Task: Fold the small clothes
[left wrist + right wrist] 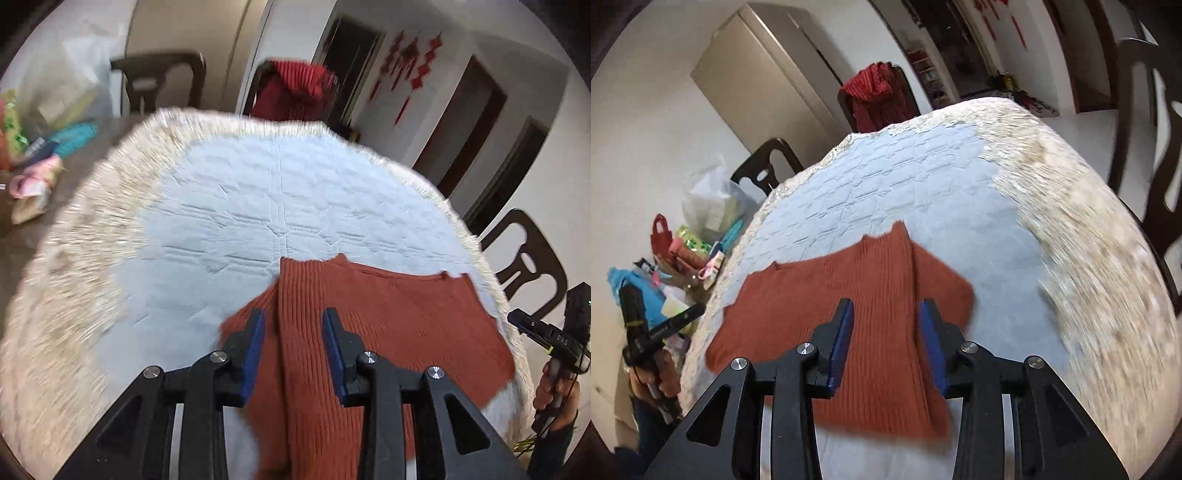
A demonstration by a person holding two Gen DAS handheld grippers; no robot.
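A rust-red ribbed knit garment [388, 325] lies flat on a pale blue quilted cloth [258, 206], near the table's front edge. One sleeve is folded inward over the body, forming a long strip [886, 295]. My left gripper [293, 317] hovers over that folded strip, open, its blue pads [255, 343] apart with only the lying knit seen between them. My right gripper [885, 308] is likewise open above the same strip, pressing on nothing. Each view shows the other gripper's handle in a person's hand [554, 387] [653, 376] at the picture's edge.
A cream fringed tablecloth [74, 266] rings the blue cloth. A red garment [295, 88] hangs on a dark chair at the far side. More dark chairs [532, 258] stand around. Bags and colourful clutter [687, 251] crowd one side of the table.
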